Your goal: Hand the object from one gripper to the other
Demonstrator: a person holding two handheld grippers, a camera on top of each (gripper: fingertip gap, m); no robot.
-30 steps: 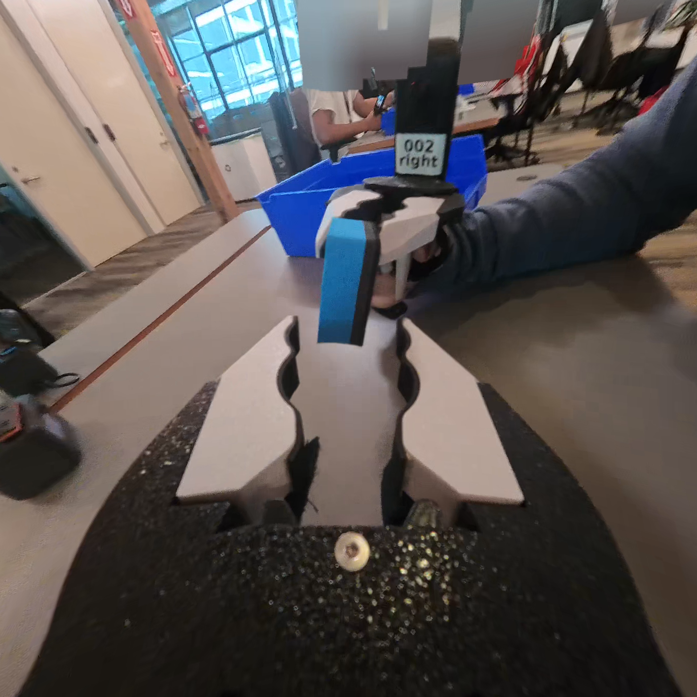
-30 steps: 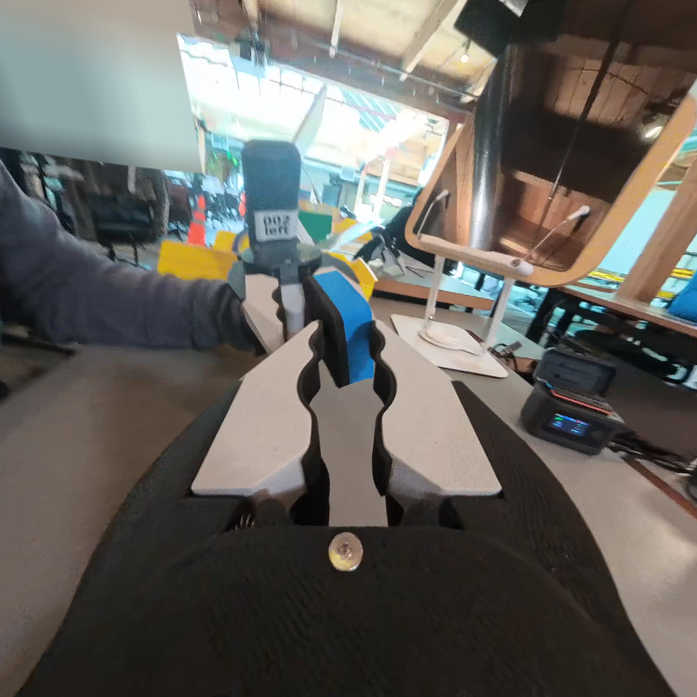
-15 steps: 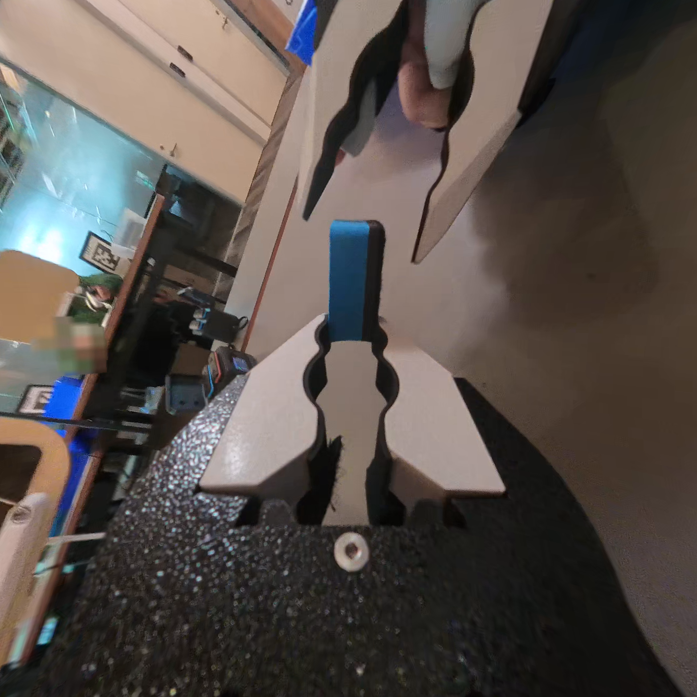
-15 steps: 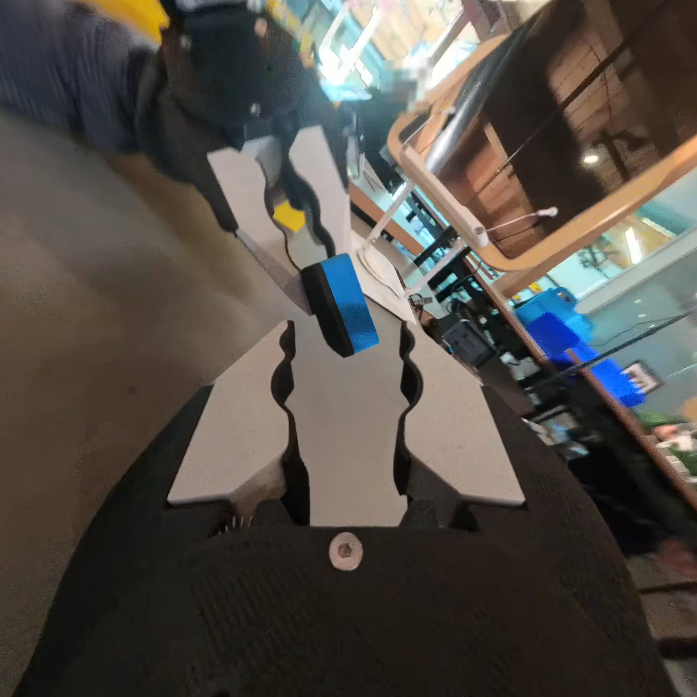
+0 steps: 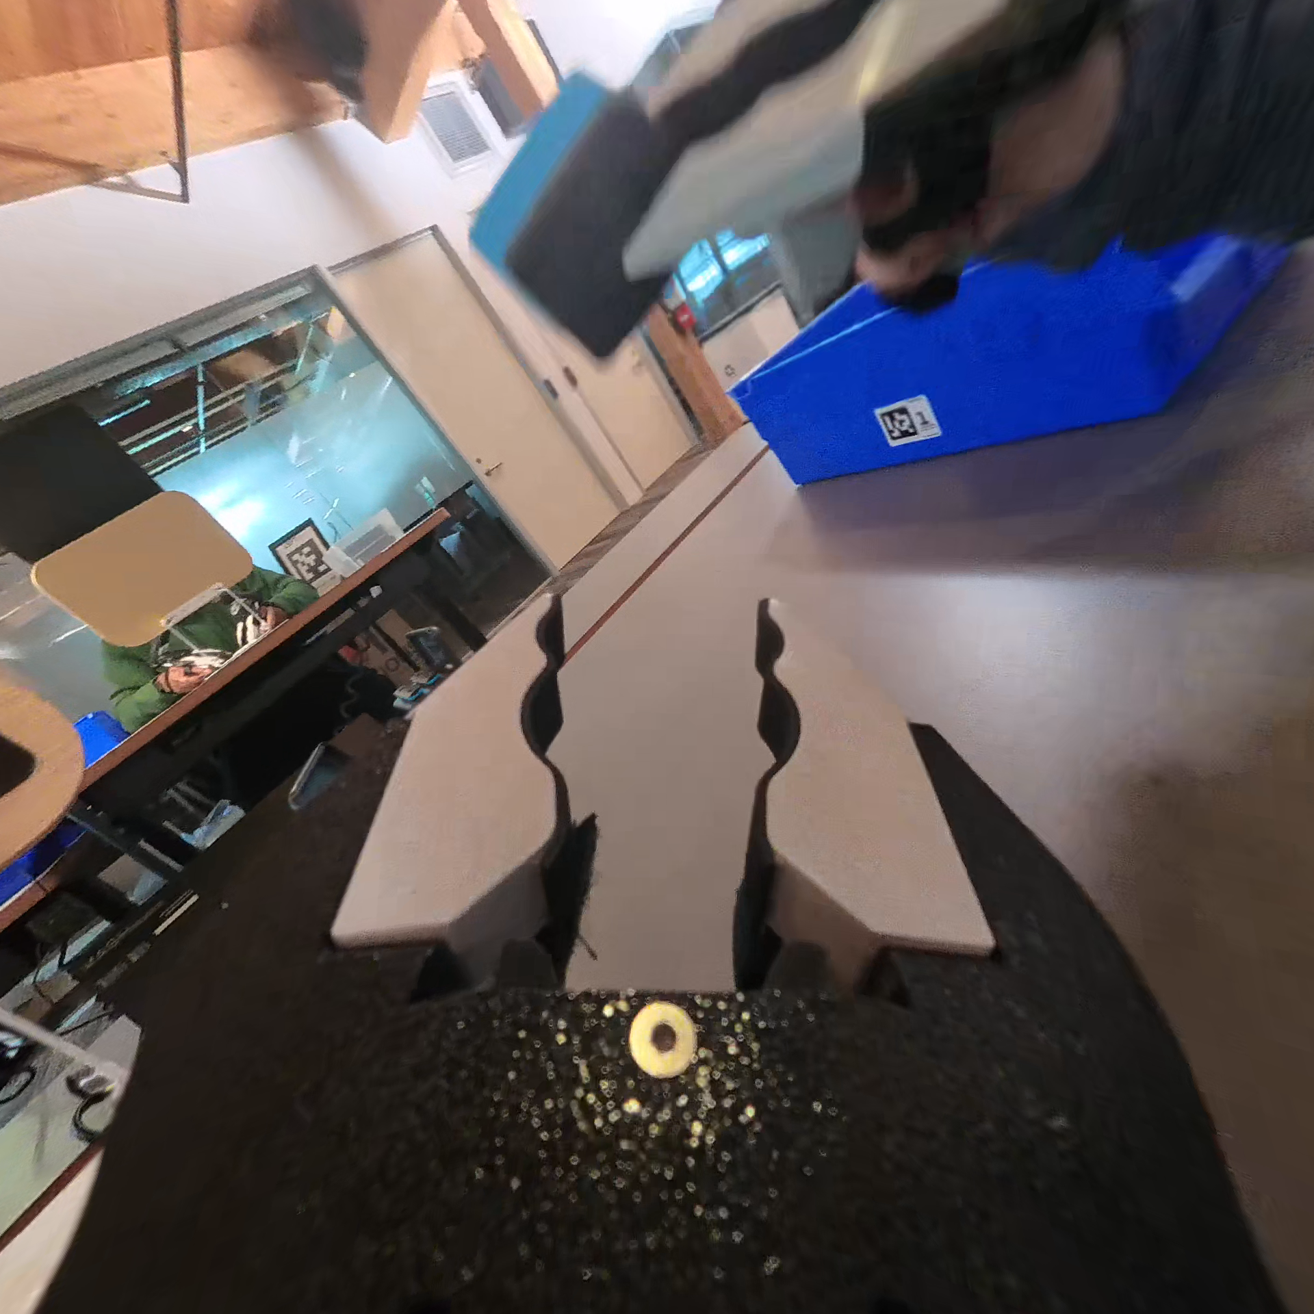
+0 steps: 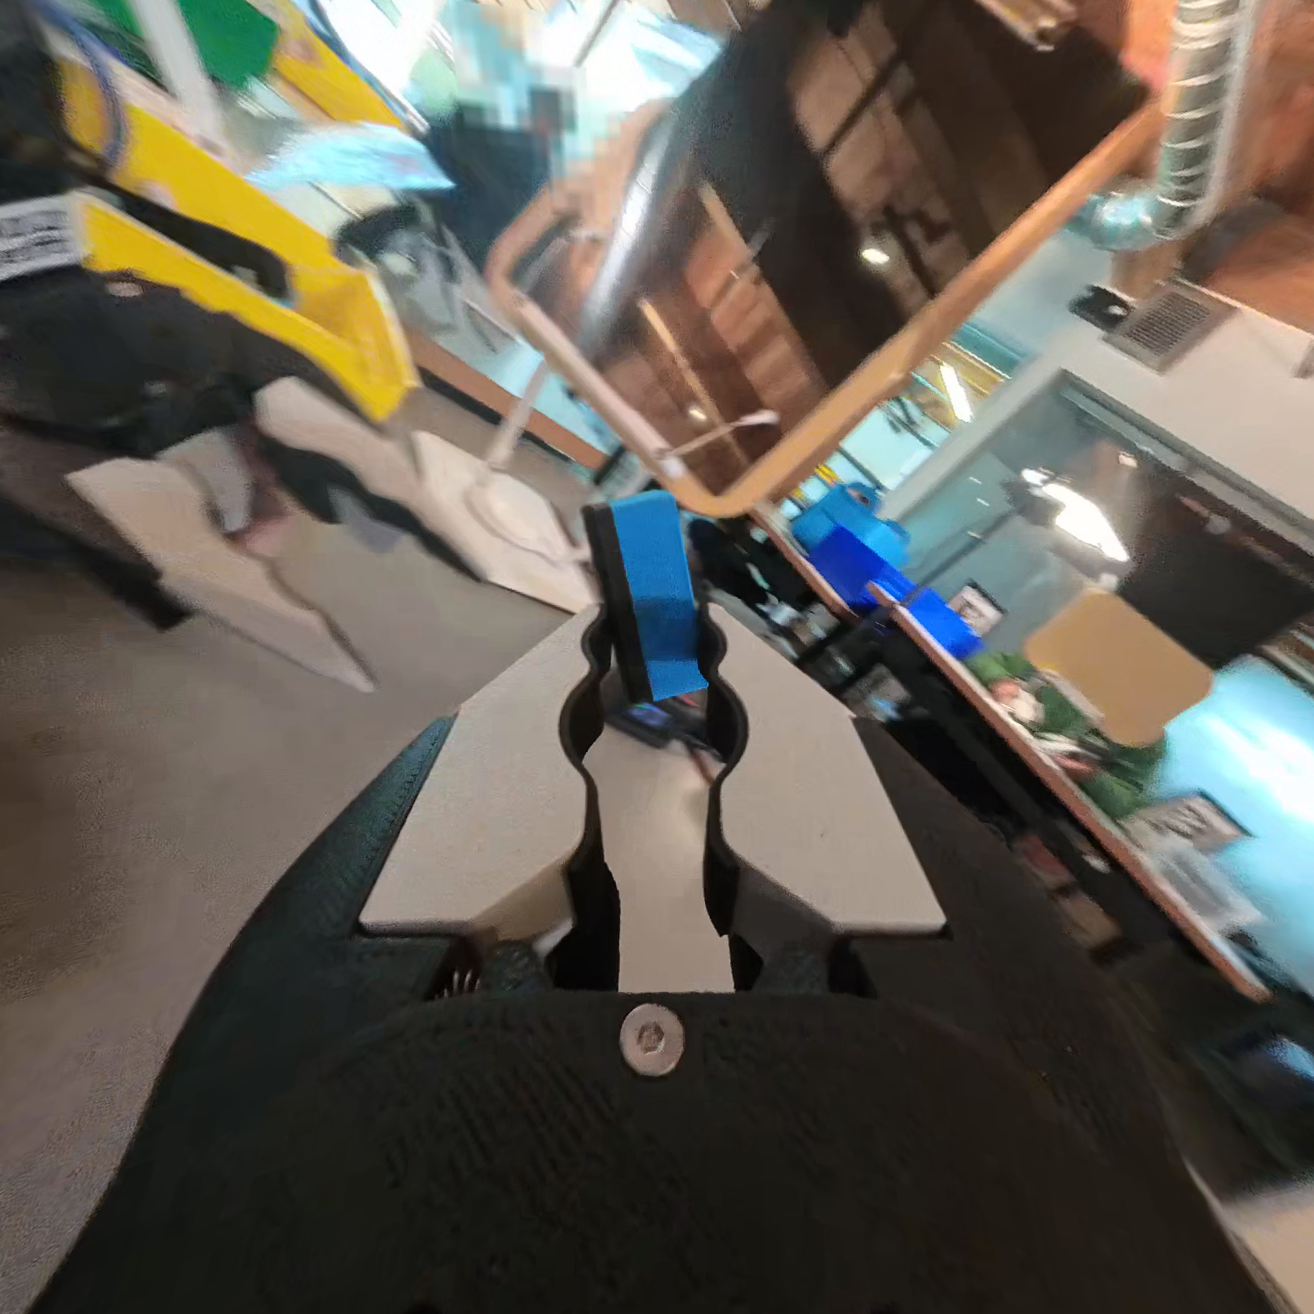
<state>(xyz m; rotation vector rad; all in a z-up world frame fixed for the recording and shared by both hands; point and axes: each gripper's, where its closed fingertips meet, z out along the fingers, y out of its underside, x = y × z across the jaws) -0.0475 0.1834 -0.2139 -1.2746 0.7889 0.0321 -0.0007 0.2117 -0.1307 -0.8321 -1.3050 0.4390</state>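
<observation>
Here, nearest my left gripper [image 5: 660,626], the grey-brown tabletop [image 5: 1066,675] fills the gap between its two pale fingers [image 5: 462,782], which stand spread apart with nothing between them. Farther along the same surface rests a blue bin [image 5: 1031,370] bearing a small square marker sticker. Beyond the table edge on the left stands another desk [image 5: 284,640] where a person in a green top [image 5: 206,633] sits before a glass partition; pale doors and wooden ceiling beams close the room behind.

In the right wrist view, my right gripper [image 6: 653,626] is clamped on the blue-and-black foam block [image 6: 650,597], pinching its lower end at the very tips of the fingers. The block's long axis runs up and away from the fingertips, leaning slightly left, with its blue face turned to the right and its black layer to the left. My left gripper [image 6: 234,562] shows blurred at the left, well apart from the block. Behind it lie a yellow bin [image 6: 234,284], a white lamp base [image 6: 512,519] and a curved wooden frame [image 6: 853,426].

From the left wrist view, the block [image 5: 569,227] appears blurred, high above and beyond my empty fingers.
</observation>
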